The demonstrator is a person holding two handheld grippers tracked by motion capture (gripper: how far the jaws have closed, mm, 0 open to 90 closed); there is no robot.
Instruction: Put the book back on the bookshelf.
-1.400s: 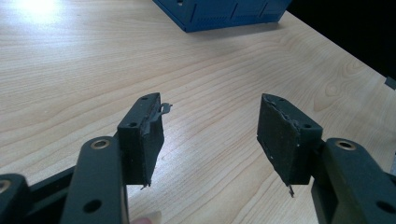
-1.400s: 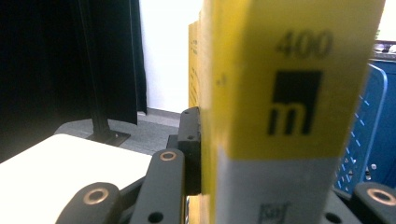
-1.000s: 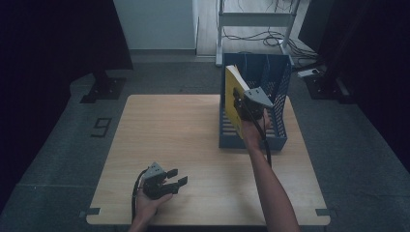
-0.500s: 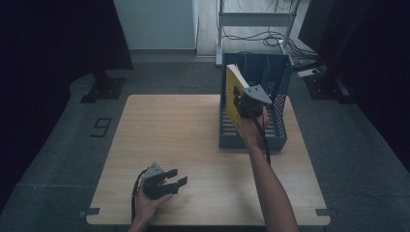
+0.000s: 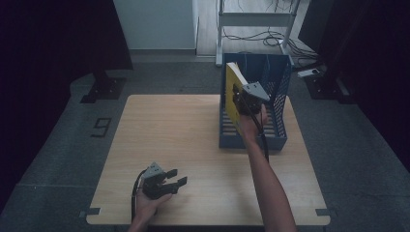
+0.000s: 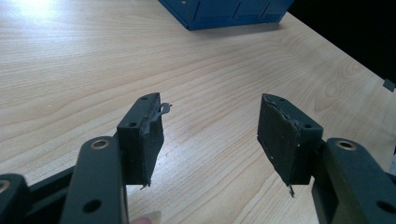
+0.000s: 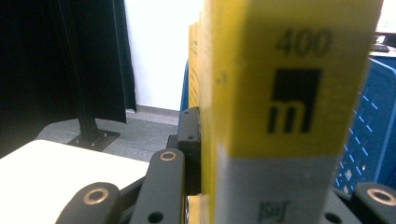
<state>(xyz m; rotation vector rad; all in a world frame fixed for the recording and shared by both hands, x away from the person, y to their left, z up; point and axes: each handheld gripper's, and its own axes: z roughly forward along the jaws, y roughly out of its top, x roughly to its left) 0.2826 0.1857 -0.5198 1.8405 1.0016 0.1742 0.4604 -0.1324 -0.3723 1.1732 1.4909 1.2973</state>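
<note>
The jaws of the right gripper (image 5: 240,98) are clamped on a yellow book (image 5: 233,92), one black jaw pressed flat against its cover in the right gripper view. The jaws of the left gripper (image 5: 173,177) stand wide apart with nothing between them, low over the bare wooden surface (image 5: 179,135) near its front edge, well apart from the blue crate (image 5: 278,108).

The book (image 7: 280,93) is held on edge inside the crate, at the crate's left wall. In the high view its long axis runs from the crate's near side up toward its far side, and it tilts, with the top leaning away from the left wall toward the crate's middle. The crate sits at the surface's far right corner; its slatted floor is visible beside the book, and what else it holds cannot be told.

The right gripper view adds what the high view is too small to give: the spine faces the camera, yellow above and grey below, printed with "400" and a black square mark. The left gripper view shows worn, frayed pads (image 6: 149,135) on the open jaws and the crate's (image 6: 229,11) base beyond them.
</note>
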